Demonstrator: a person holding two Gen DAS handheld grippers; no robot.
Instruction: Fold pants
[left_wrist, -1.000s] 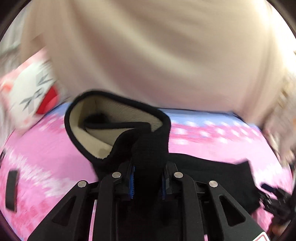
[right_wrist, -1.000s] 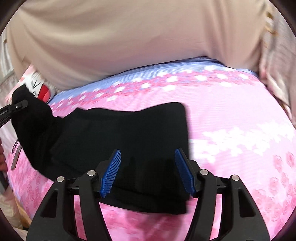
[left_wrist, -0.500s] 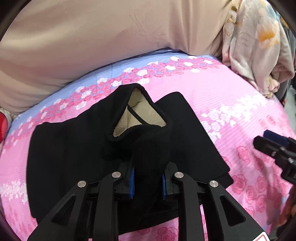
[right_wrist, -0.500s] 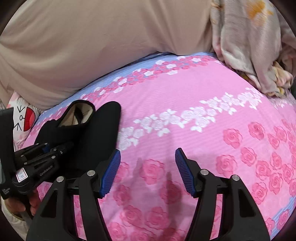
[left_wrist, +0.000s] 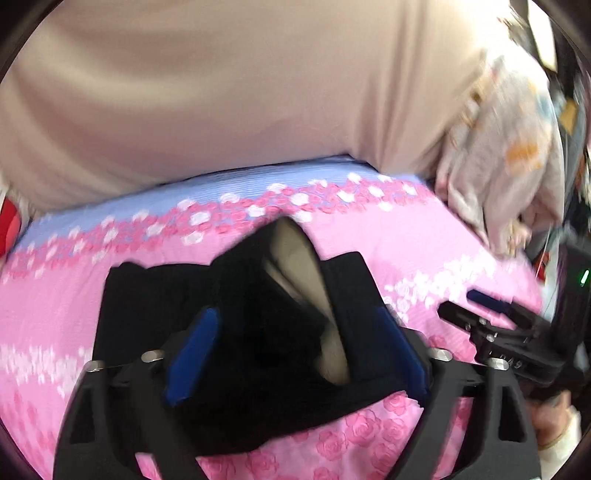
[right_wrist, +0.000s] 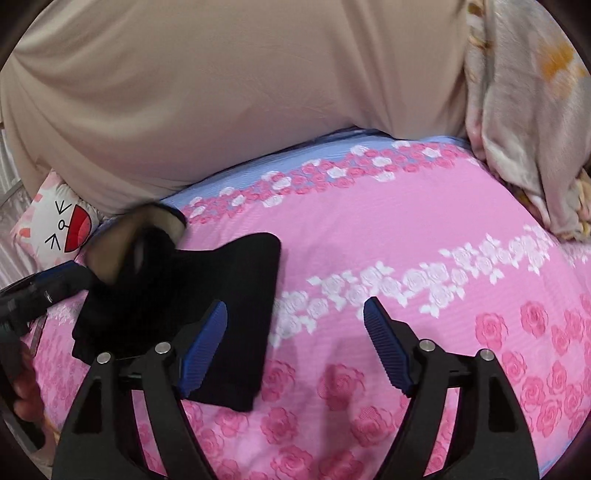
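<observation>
The black pants (left_wrist: 155, 306) lie folded on the pink flowered bedsheet (left_wrist: 48, 295). A loose end with cream fleece lining (left_wrist: 295, 254) lies on top, its opening upward. My left gripper (left_wrist: 295, 350) is open, its blue pads on either side of that end, not gripping. In the right wrist view the pants (right_wrist: 236, 280) lie at the left. My right gripper (right_wrist: 295, 347) is open and empty above the sheet beside the pants' right edge. It also shows in the left wrist view (left_wrist: 476, 306). The left gripper shows at the left edge of the right wrist view (right_wrist: 55, 277).
A large beige cushion (right_wrist: 221, 92) runs along the back of the bed. A crumpled floral blanket (right_wrist: 524, 110) lies at the back right. A cartoon-face pillow (right_wrist: 62, 225) sits at the back left.
My left gripper was shut on the pants' end and carried it over the folded part; now it has opened and let go. My right gripper stays open and has shifted a little left.
</observation>
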